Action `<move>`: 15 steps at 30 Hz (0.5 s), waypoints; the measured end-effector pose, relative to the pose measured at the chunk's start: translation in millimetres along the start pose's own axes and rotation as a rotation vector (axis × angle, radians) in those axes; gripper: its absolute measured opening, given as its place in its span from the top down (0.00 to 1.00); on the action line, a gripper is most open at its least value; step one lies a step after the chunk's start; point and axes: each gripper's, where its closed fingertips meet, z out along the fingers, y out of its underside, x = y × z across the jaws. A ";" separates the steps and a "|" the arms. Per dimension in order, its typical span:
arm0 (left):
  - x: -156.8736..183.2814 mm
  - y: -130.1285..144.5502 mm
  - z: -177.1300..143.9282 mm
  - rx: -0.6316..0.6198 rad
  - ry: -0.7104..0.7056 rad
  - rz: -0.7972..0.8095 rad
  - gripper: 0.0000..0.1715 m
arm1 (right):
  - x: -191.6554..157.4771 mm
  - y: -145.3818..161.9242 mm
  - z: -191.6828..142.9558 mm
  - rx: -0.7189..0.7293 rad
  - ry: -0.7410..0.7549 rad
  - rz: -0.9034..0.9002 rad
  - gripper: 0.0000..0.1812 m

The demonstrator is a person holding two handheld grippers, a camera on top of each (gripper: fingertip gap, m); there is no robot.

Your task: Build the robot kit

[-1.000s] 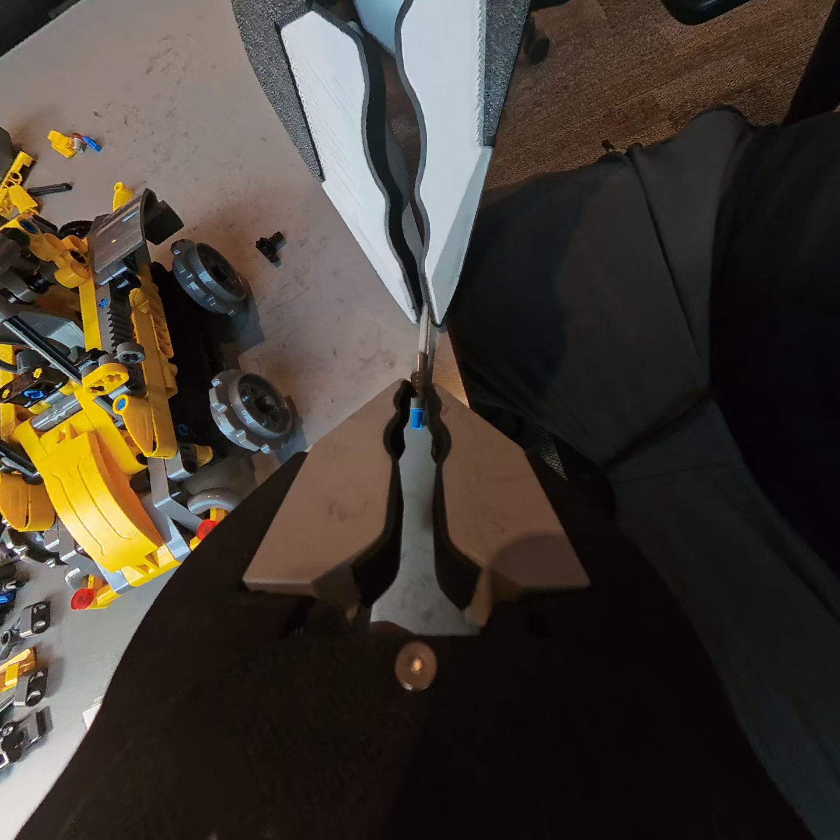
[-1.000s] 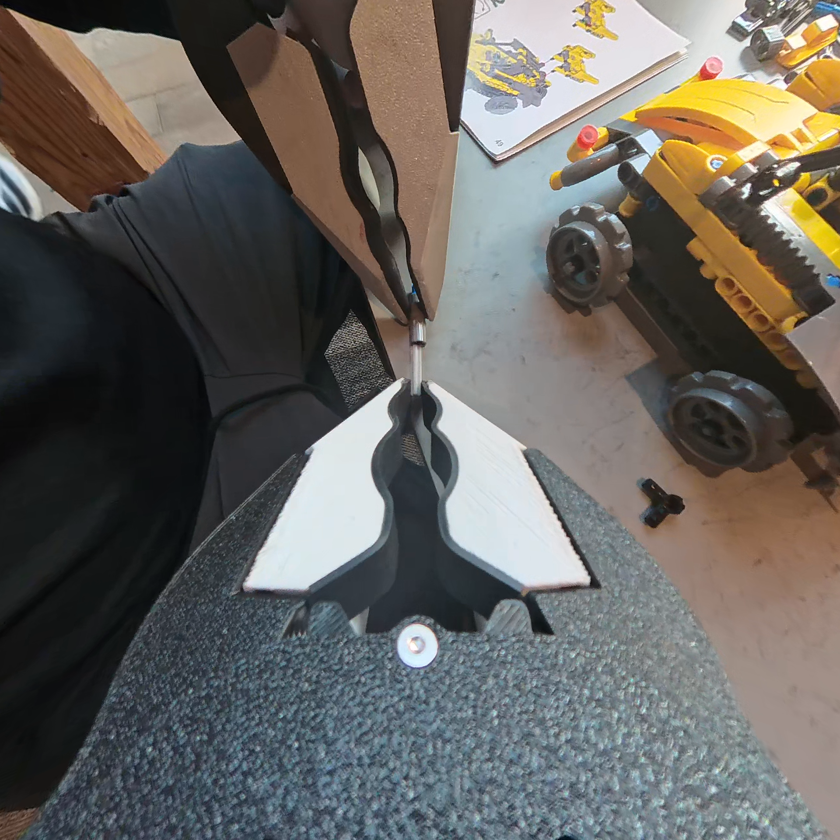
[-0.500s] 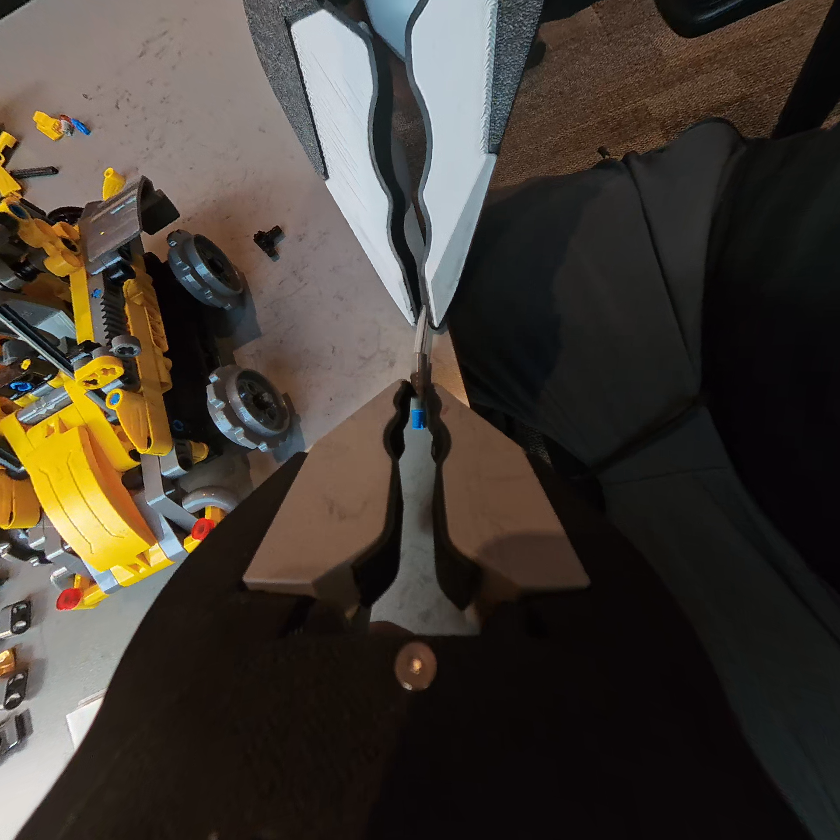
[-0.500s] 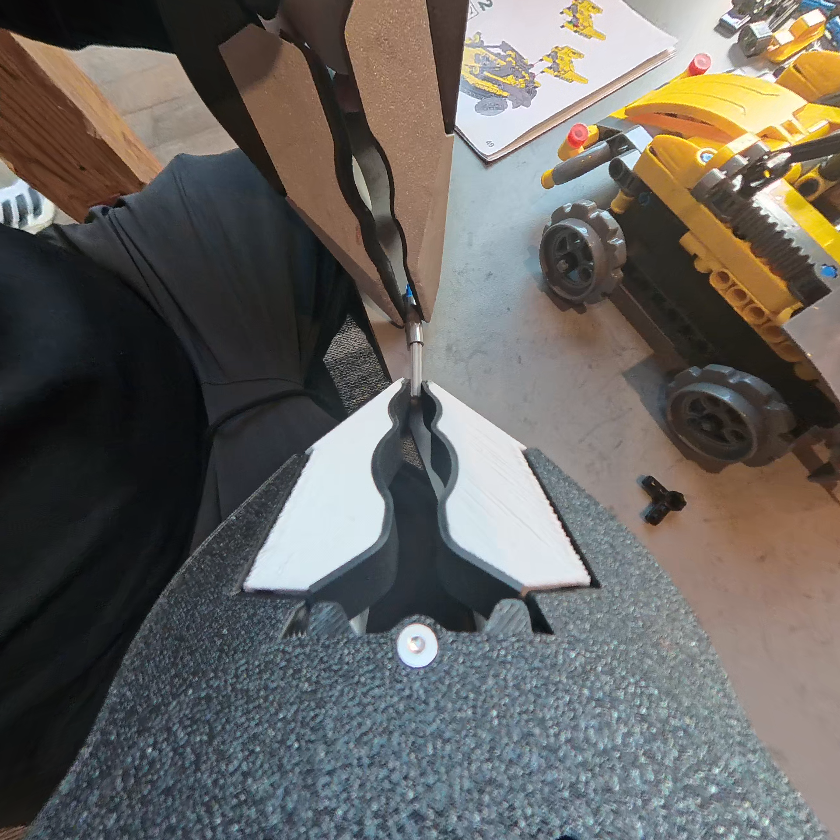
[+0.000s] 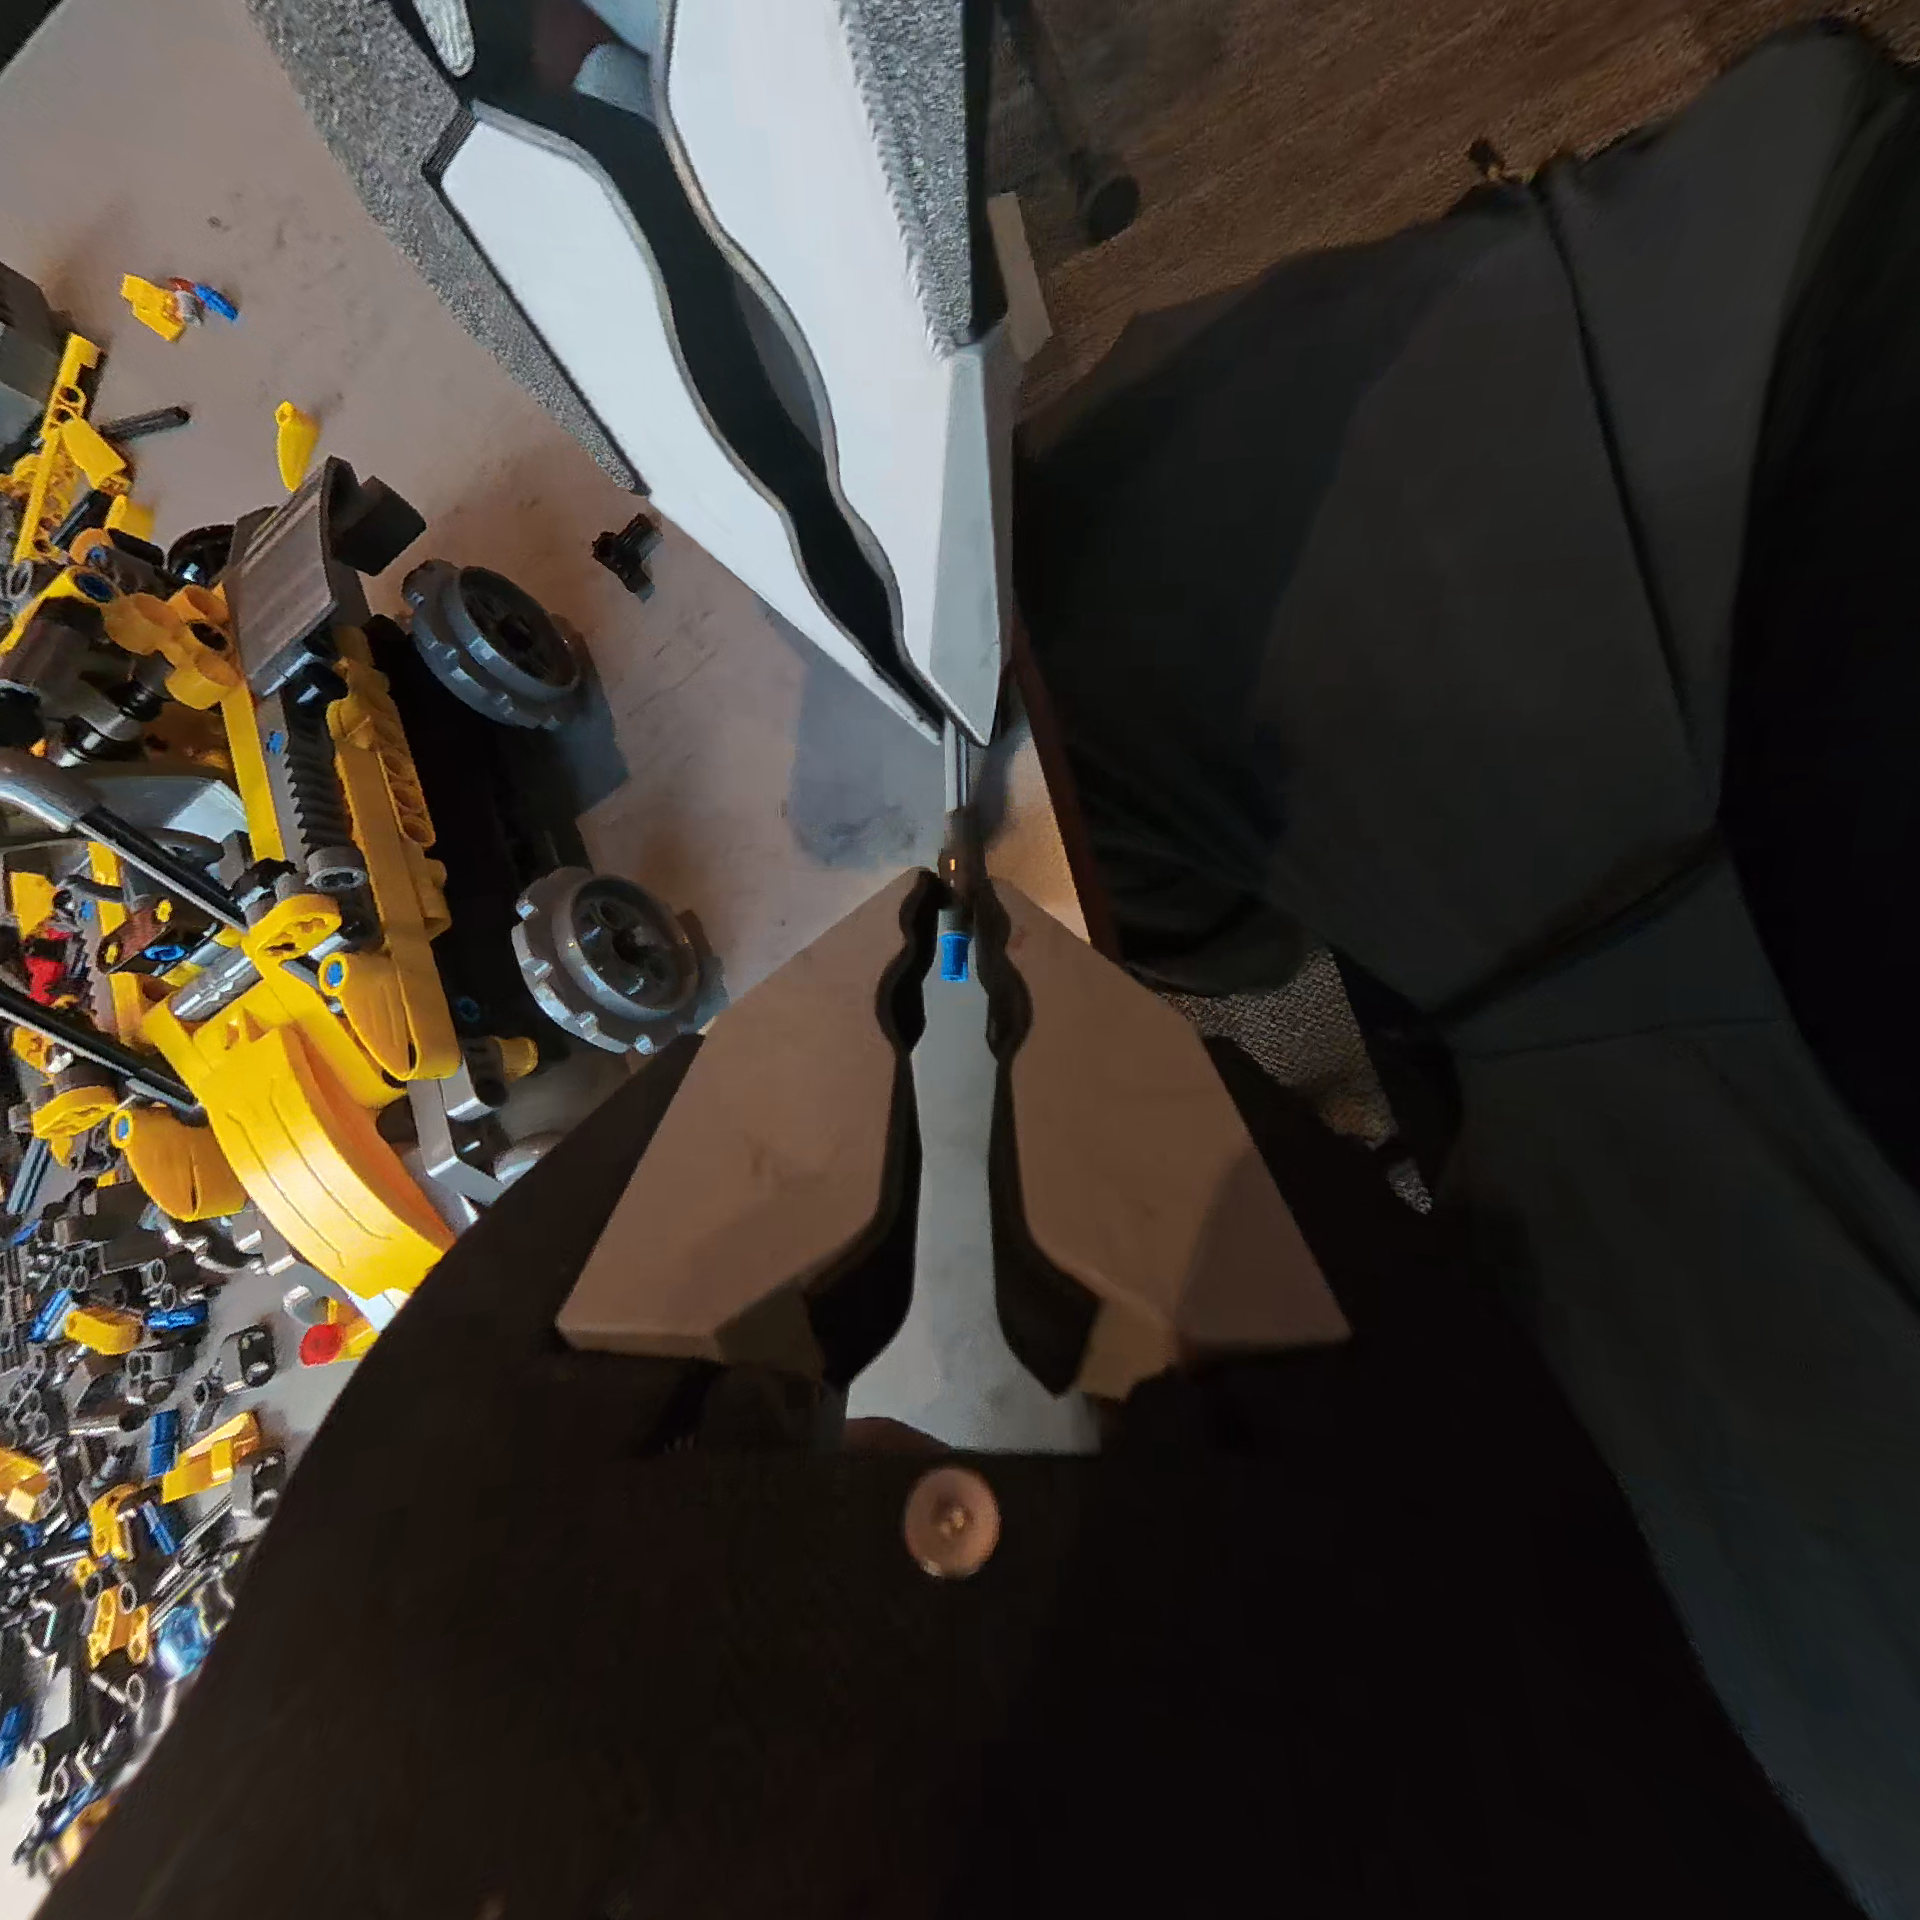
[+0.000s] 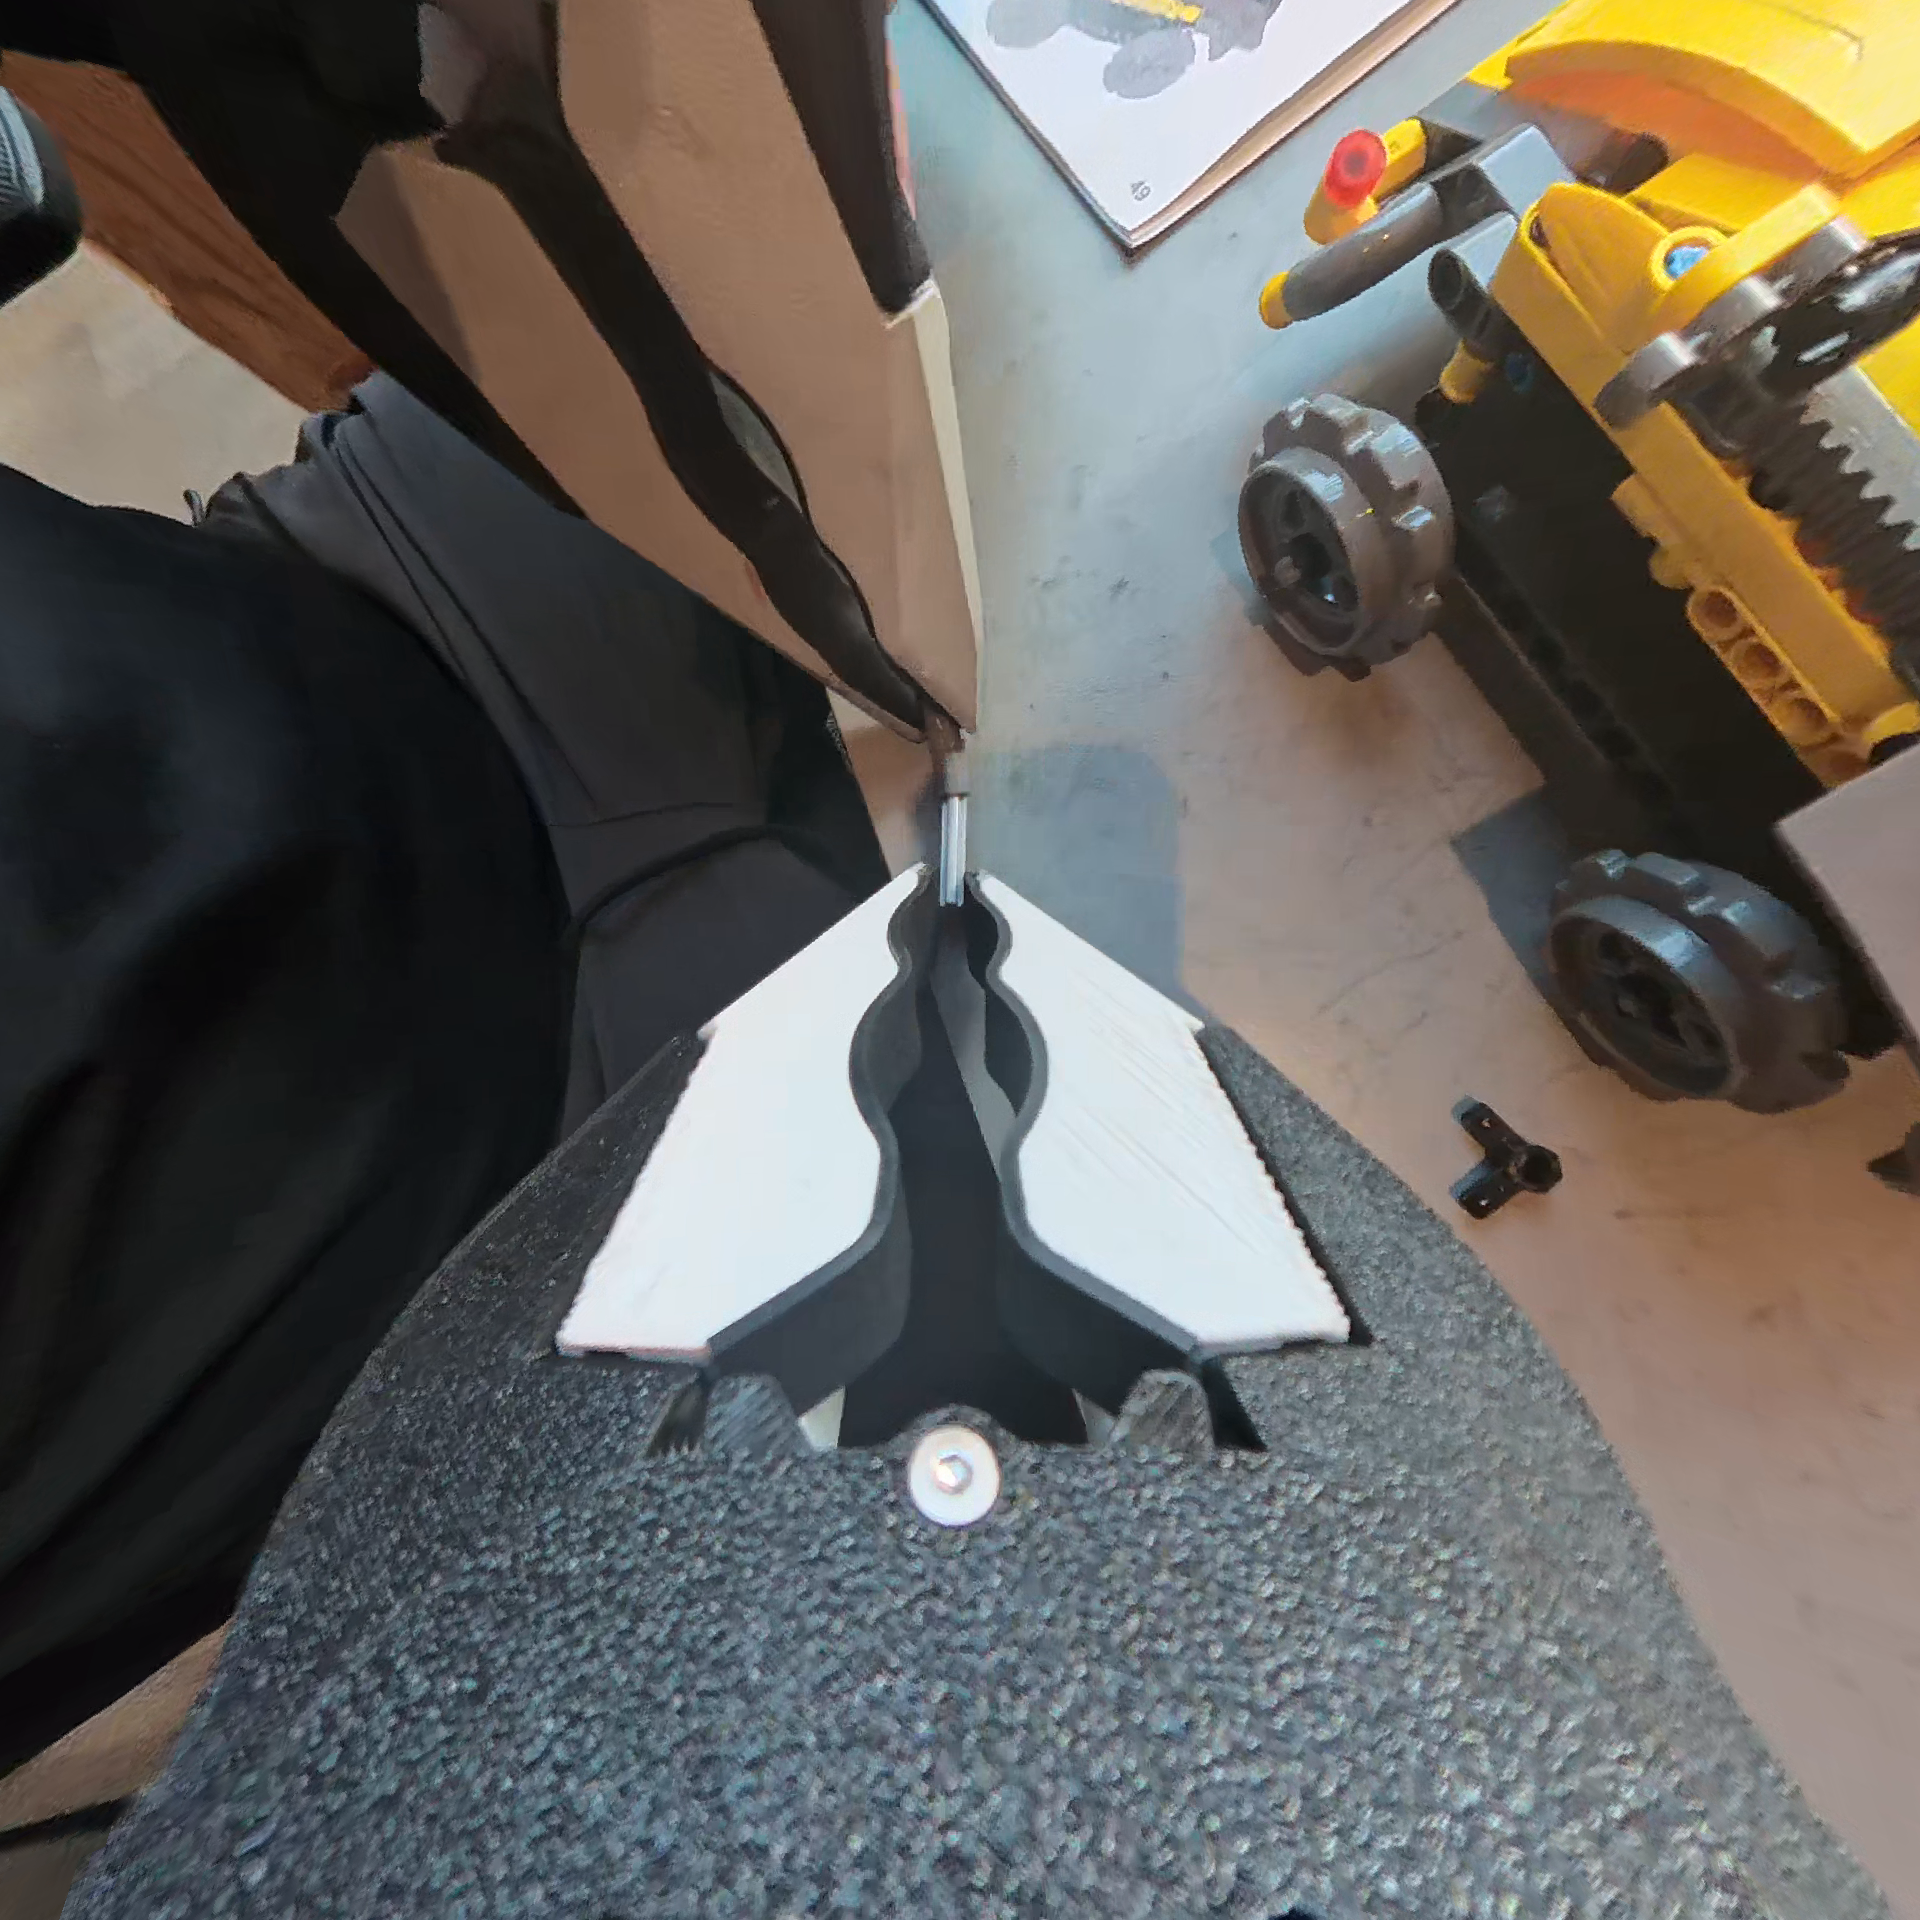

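Table: a pale, scuffed table (image 6: 1195, 665) is lying under both grippers, with brown carpet (image 5: 1299, 166) showing past its edge.
Person: dark clothes (image 5: 1558, 727) are filling the side next to the table edge.
Left gripper: the left gripper (image 5: 951, 914) is squeezing nearly closed on the blue-tipped end of a thin grey rod (image 5: 956, 800).
Right gripper: the right gripper (image 6: 948, 888) is pinching the rod's other end, tip to tip with the left one.
Toy: a yellow toy truck (image 6: 1683, 436) with grey wheels is sitting near.
Small bits: a black peg (image 6: 1501, 1153) is lying just beside it, and loose pieces (image 5: 114, 1475) are piling up.
Book: a picture booklet (image 6: 1174, 94) is lying farther off.
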 end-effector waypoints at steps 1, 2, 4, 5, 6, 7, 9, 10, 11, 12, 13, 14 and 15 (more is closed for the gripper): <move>-0.1 0.2 -0.1 -0.002 -0.002 0.000 0.98 | 0.2 -0.2 0.1 -0.009 -0.008 0.011 0.99; -0.7 0.6 -0.1 -0.002 -0.004 -0.004 0.98 | 0.8 -0.8 0.0 -0.010 -0.012 0.022 0.99; -2.0 1.2 0.0 0.008 -0.010 -0.027 0.98 | 1.9 -1.7 0.3 0.004 -0.015 0.047 0.99; -2.0 1.4 0.0 0.018 -0.008 -0.044 0.98 | 1.6 -1.8 0.6 0.019 -0.020 0.057 0.99; -1.7 1.4 -0.2 0.031 -0.004 -0.062 0.98 | 0.9 -2.3 0.7 0.037 -0.024 0.057 0.99; -0.8 1.2 -0.6 0.048 0.007 -0.082 0.98 | -0.3 -2.4 1.0 0.057 -0.030 0.054 0.99; 0.7 1.1 -1.3 0.091 0.032 -0.127 0.98 | -2.1 -3.3 1.5 0.096 -0.046 0.061 0.99; 1.2 1.2 -1.8 0.110 0.045 -0.145 0.98 | -2.9 -4.0 1.5 0.116 -0.058 0.070 0.99; 1.6 1.9 -2.4 0.112 0.056 -0.154 0.98 | -4.3 -5.2 1.6 0.138 -0.079 0.087 0.99; 1.8 2.0 -2.7 0.112 0.058 -0.152 0.98 | -5.2 -5.5 2.2 0.150 -0.100 0.110 0.99; 1.7 2.2 -2.8 0.112 0.054 -0.141 0.98 | -5.4 -5.6 2.7 0.161 -0.118 0.132 1.00; 1.5 2.6 -3.1 0.113 0.048 -0.131 0.98 | -4.8 -6.3 2.9 0.175 -0.130 0.158 1.00; 1.0 3.3 -3.5 0.112 0.044 -0.130 0.98 | -4.7 -7.2 3.3 0.189 -0.139 0.181 1.00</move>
